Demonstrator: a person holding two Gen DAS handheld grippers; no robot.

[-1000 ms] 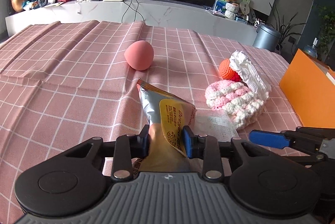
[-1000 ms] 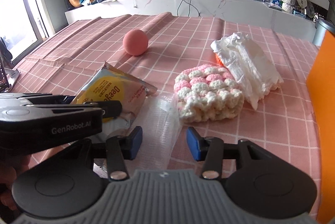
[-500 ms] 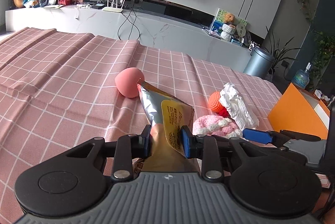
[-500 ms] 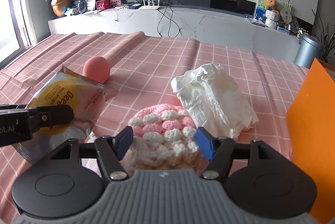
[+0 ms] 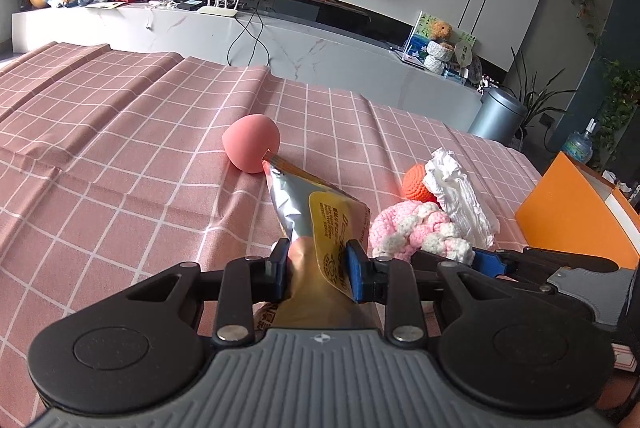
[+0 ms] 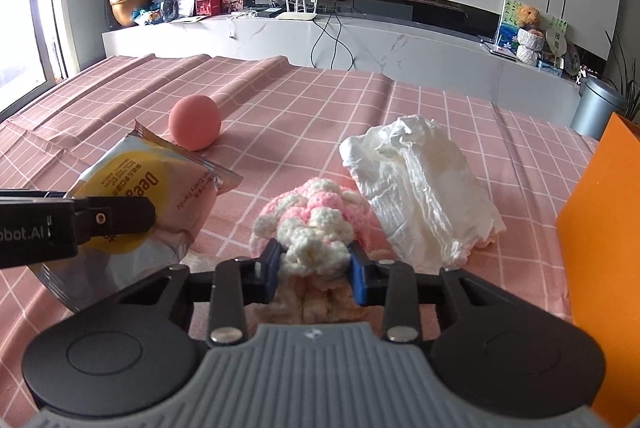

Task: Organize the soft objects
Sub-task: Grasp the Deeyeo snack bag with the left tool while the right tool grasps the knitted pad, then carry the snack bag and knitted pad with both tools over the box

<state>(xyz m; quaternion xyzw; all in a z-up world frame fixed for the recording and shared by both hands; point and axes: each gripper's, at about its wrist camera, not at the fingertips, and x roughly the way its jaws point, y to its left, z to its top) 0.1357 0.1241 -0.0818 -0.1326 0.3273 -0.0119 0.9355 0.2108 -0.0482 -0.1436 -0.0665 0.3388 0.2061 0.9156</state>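
Observation:
My left gripper (image 5: 318, 264) is shut on a silver and yellow snack packet (image 5: 316, 212) and holds it above the pink checked tablecloth (image 5: 120, 156). The packet also shows in the right wrist view (image 6: 136, 196). My right gripper (image 6: 314, 268) is shut on a pink and white crochet piece (image 6: 316, 224), seen in the left wrist view (image 5: 416, 228) too. A pink ball (image 5: 251, 143) lies beyond the packet. A crumpled white cloth (image 6: 420, 184) lies right of the crochet piece. An orange crochet ball (image 5: 414, 184) sits behind the cloth.
An orange box (image 5: 576, 212) stands at the table's right edge, close to my right gripper (image 6: 600, 248). A white marble console (image 6: 340, 44) with plants and a router runs behind the table. A grey bin (image 5: 496, 116) stands past the far right corner.
My right gripper moved forward from the clear plastic wrap to the crochet piece and shut on it. My left gripper lifted the snack packet higher.

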